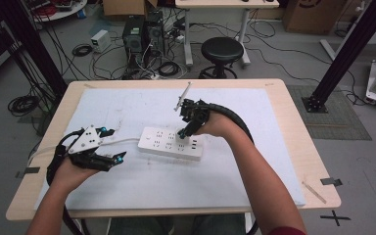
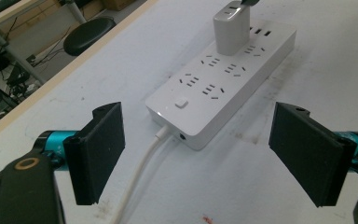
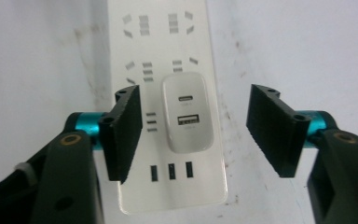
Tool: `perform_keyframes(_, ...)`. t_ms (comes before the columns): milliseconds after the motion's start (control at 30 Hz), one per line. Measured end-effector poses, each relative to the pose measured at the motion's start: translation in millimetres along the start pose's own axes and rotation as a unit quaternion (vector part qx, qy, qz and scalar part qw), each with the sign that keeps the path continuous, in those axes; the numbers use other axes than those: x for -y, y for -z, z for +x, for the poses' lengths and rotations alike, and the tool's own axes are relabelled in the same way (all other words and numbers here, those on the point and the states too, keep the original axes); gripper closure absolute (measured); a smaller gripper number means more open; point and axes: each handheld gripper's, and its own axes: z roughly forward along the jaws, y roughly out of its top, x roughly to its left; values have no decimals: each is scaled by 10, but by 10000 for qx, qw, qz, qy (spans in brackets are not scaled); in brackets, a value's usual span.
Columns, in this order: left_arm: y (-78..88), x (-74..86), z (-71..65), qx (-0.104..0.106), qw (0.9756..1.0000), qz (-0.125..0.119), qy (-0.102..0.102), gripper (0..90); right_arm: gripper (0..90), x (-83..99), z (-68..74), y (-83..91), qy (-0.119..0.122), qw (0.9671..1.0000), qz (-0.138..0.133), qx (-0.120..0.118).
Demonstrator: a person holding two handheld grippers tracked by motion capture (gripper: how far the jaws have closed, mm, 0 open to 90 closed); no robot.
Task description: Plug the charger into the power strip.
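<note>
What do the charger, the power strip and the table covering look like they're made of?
Charger: looks like hard white plastic, smooth, slightly glossy, with rounded moulded edges.
Power strip: probably the same kind of plastic, smooth white, with a faint sheen.
Table covering: matte white sheet, stained and scuffed; could be foam board or thick paper, the look leaves it open.

Power strip [image 1: 170, 143] lying flat near the middle of the mat [image 1: 127, 105], itself spread over the surface [image 1: 298, 127]. Charger [image 1: 182, 137] standing plugged into the strip, toward its right end, sockets left of it, small ports just right. Cord [image 2: 142, 170] leaving the strip's left end, trailing left across the mat. Left gripper [image 1: 119, 157] low over the mat, left of the strip, apart from it. Right gripper [image 1: 185, 131] directly above the charger, jaws either side, not touching. Stool [image 1: 222, 51] on the floor behind the surface
</note>
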Motion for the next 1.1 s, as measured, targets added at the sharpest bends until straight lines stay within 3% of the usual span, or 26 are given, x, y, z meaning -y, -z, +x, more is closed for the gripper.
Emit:
perform_keyframes(100, -1, -32, 11, 53, 10000, -4, -44, 182, 313, 126, 50, 160, -239, 9983, -531, 17)
perform_keyframes(200, -2, -60, 20, 122, 9999, -42, -62, 182, 264, 274, 107, 264, -476, 9943, -956, 82)
perform_keyframes(367, 2, -71, 27, 192, 9997, -127, -4, 182, 246, 509, 200, 354, -742, 9881, -1334, 181)
perform_keyframes(533, 12, -61, 53, 278, 9995, -177, -14, 182, 211, 644, 268, 435, -855, 9843, -1502, 347)
perform_keyframes(600, 14, -56, 66, 285, 9994, -179, -6, 182, 209, 694, 286, 475, -913, 9805, -1708, 338)
perform_keyframes(833, -12, -47, 101, 368, 9989, -285, 106, 182, 198, 874, 360, 563, -1023, 9731, -2016, 438)
perform_keyframes(1100, -36, -52, 123, 412, 9986, -300, 151, 182, 197, 1152, 438, 593, -1240, 9613, -2397, 562)
